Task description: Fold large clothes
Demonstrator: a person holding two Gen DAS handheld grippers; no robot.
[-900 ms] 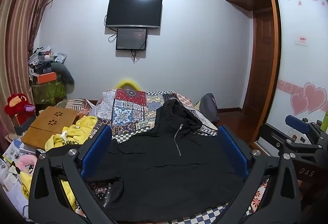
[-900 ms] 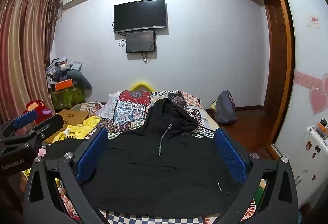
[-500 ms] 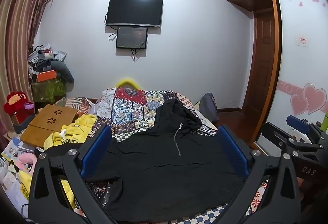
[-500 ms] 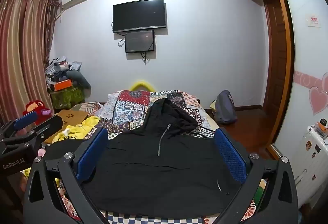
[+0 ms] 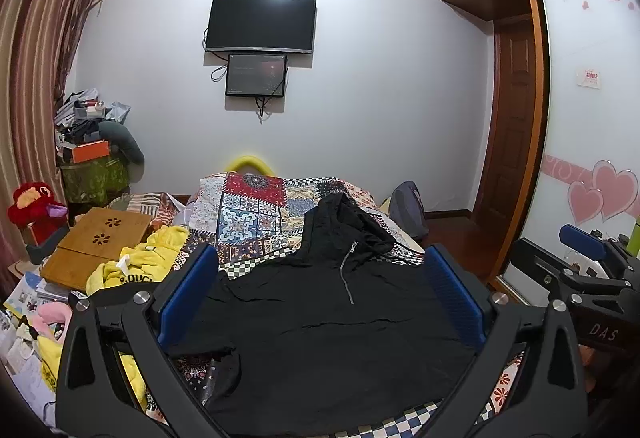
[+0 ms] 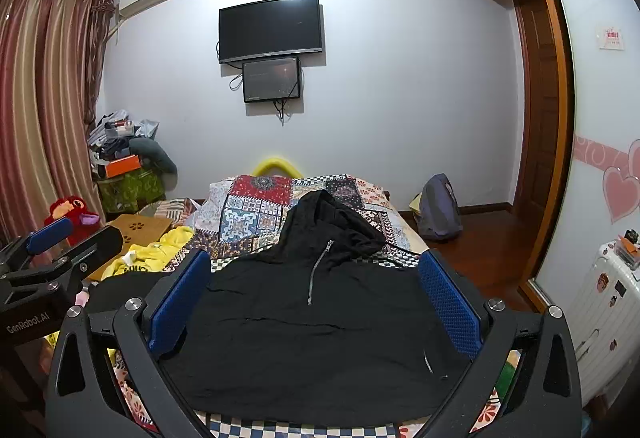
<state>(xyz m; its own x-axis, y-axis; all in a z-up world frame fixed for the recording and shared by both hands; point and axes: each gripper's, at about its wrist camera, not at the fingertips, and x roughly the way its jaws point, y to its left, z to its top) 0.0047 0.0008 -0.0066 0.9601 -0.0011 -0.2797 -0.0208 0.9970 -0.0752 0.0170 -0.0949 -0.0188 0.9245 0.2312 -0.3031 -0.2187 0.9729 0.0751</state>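
Note:
A large black hooded garment with a short zip [image 5: 328,334] lies spread front-up on the patchwork bed [image 5: 256,209], hood toward the far wall. It also shows in the right wrist view [image 6: 312,338]. My left gripper [image 5: 320,298] is open and empty, held above the garment's near half. My right gripper [image 6: 316,298] is also open and empty, held above the same part. Each gripper shows at the edge of the other's view, the right one [image 5: 580,270] and the left one [image 6: 52,262].
A yellow garment [image 5: 136,266] and a wooden lap tray [image 5: 96,242] lie left of the bed. A red plush toy [image 5: 32,205], a cluttered pile [image 5: 92,141] and curtains stand at left. A backpack [image 6: 438,209], wardrobe and white suitcase [image 6: 600,310] are at right.
Both grippers have barely shifted. The garment lies as before and both jaws stay open.

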